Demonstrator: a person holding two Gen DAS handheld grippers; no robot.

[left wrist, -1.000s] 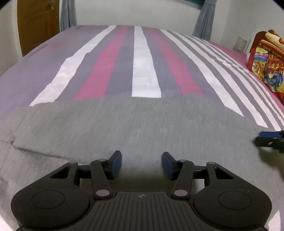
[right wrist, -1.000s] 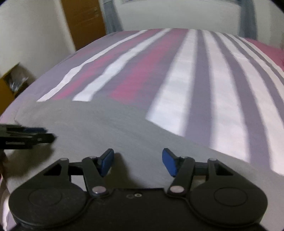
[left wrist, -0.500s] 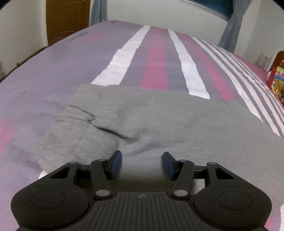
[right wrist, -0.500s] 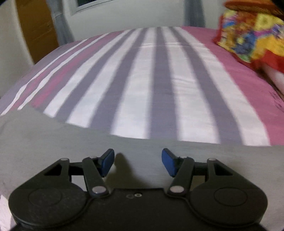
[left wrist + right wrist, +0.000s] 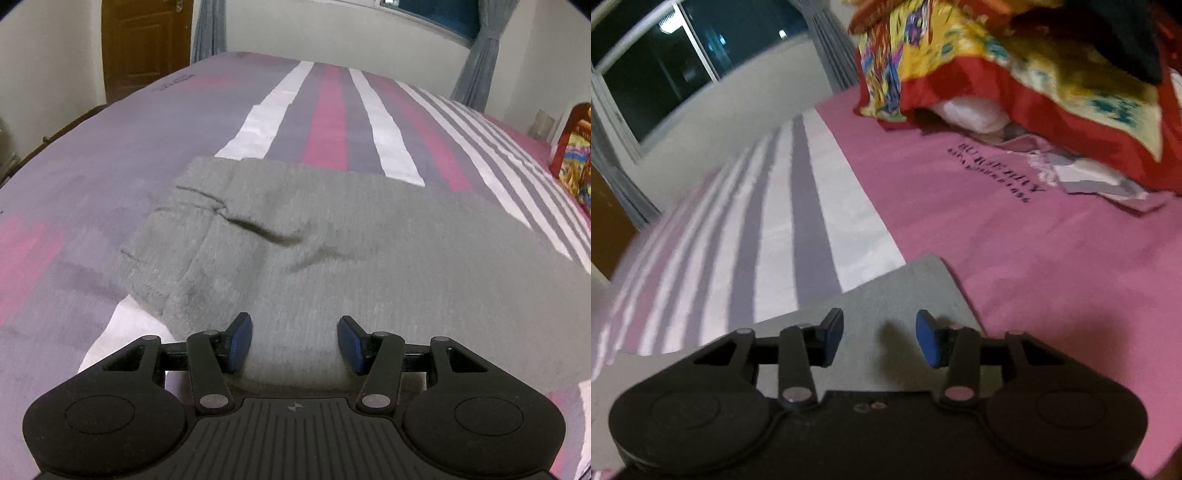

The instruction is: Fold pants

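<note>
Grey pants [image 5: 369,240] lie spread flat across the striped bedsheet [image 5: 325,122], reaching to the near edge of the bed. Left end of the garment is rumpled: dark creases and a fold run diagonally there, rest lies smooth. In the right wrist view one corner of the pants [image 5: 905,295] sits where the white/grey stripes meet the pink part of the sheet [image 5: 1034,240].

Left gripper [image 5: 294,341] hangs over the near part of the cloth, approx. mid-width; jaws parted, blue pads clear of the fabric, nothing gripped. Right gripper [image 5: 880,341] is above the pants' corner; its jaws have just been closing but a gap remains, pads not pressing on anything, no cloth between them as far as visible. View is motion-blurred.

Surroundings: red-and-yellow patterned blanket [image 5: 1015,66] heaped at the pink end of the bed, white pillow [image 5: 971,110] under it. Brown door [image 5: 144,44], grey curtains [image 5: 480,55], dark window [image 5: 683,55] behind.
</note>
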